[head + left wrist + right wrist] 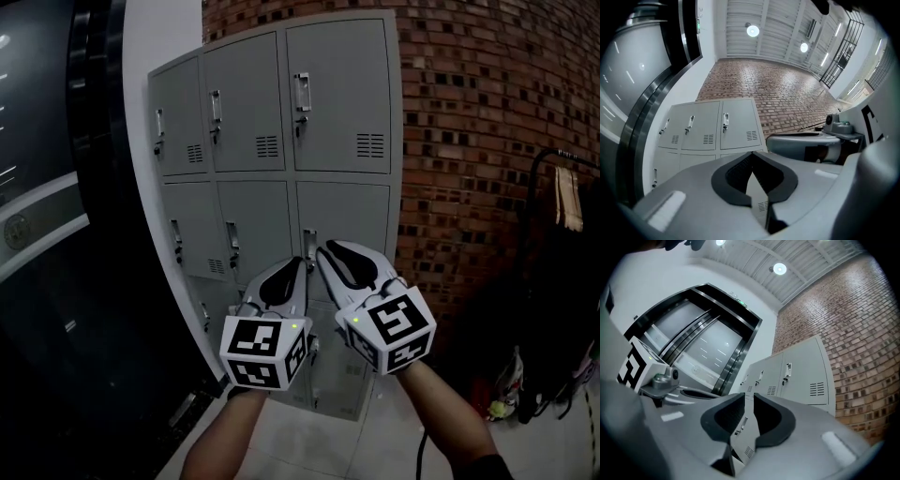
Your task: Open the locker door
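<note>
A grey bank of lockers (pixel 281 141) stands against the brick wall, with all the doors in view closed. Each door has a small metal handle; the middle-row right door's handle (pixel 309 246) is just behind my gripper tips. My left gripper (pixel 295 265) is raised in front of the lower lockers, its jaws shut and empty, tips meeting (pixel 752 153). Beside it, my right gripper (pixel 330 251) points at the same door from a short distance. A narrow gap shows between its jaws (pixel 749 397), nothing is in it, and a locker handle (pixel 740 425) is visible through it.
A brick wall (pixel 469 112) curves away to the right of the lockers. Dark glass panels (pixel 56 187) fill the left side. A clothes rack with hangers (pixel 567 197) stands at the right, with bags and small items (pixel 511 394) on the tiled floor below.
</note>
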A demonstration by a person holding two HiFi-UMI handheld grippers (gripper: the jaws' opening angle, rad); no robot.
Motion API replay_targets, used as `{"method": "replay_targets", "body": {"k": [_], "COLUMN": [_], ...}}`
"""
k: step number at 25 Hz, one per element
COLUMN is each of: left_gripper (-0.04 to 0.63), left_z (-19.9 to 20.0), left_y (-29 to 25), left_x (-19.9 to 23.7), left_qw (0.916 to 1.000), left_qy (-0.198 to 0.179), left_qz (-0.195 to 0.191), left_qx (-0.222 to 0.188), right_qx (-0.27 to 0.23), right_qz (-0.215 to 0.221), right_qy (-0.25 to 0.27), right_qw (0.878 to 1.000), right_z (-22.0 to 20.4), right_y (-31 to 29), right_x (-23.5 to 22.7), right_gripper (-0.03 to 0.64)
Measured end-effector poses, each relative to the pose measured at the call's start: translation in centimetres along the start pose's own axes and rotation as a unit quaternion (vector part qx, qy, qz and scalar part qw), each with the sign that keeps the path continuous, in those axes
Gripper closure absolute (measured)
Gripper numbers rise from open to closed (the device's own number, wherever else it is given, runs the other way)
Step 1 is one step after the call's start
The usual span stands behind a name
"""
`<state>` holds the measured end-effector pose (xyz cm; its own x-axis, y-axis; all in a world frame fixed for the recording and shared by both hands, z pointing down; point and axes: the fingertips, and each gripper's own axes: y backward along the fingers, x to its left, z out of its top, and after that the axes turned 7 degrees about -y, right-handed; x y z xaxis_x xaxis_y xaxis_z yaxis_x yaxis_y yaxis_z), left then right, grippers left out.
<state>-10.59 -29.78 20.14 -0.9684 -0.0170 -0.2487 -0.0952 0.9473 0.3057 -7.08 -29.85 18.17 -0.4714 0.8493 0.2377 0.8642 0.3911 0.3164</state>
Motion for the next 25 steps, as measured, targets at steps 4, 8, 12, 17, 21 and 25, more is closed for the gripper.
{"method": "replay_targets", "body": {"k": [4, 8, 12, 17, 21, 25], "left_gripper": [0.591, 0.591, 0.591, 0.591, 0.591, 0.591], "left_z": [-0.6, -0.1, 0.5, 0.7, 0.7, 1.0], "left_y": [-3.2, -6.0, -9.0, -13.1, -16.5, -19.5], "left_x": [1.0, 3.0, 5.5, 8.1, 10.8, 14.1], "left_qw": [0.9999, 0.9995, 0.999, 0.9981, 0.9975, 0.996], "left_qy": [0.01, 0.028, 0.033, 0.037, 0.026, 0.025], "left_qz": [-0.006, -0.011, -0.009, -0.027, -0.037, -0.049], "left_qx": [-0.002, -0.011, -0.028, -0.041, -0.054, -0.07], "right_qx": [-0.013, -0.025, -0.024, -0.05, -0.068, -0.069], "right_qz": [0.008, 0.015, 0.016, 0.001, -0.008, -0.012], "right_qy": [0.0, 0.023, 0.043, 0.036, 0.047, 0.063], "right_qw": [1.0, 0.999, 0.999, 0.998, 0.997, 0.996], "right_z": [-0.1, 0.4, 0.3, 1.7, 3.2, 4.6], "right_y": [-2.5, -5.7, -9.4, -13.9, -18.2, -23.1], "right_x": [-2.6, -4.2, -6.1, -9.4, -11.5, -13.1], "right_gripper": [0.584, 0.563, 0.56, 0.531, 0.526, 0.513]}}
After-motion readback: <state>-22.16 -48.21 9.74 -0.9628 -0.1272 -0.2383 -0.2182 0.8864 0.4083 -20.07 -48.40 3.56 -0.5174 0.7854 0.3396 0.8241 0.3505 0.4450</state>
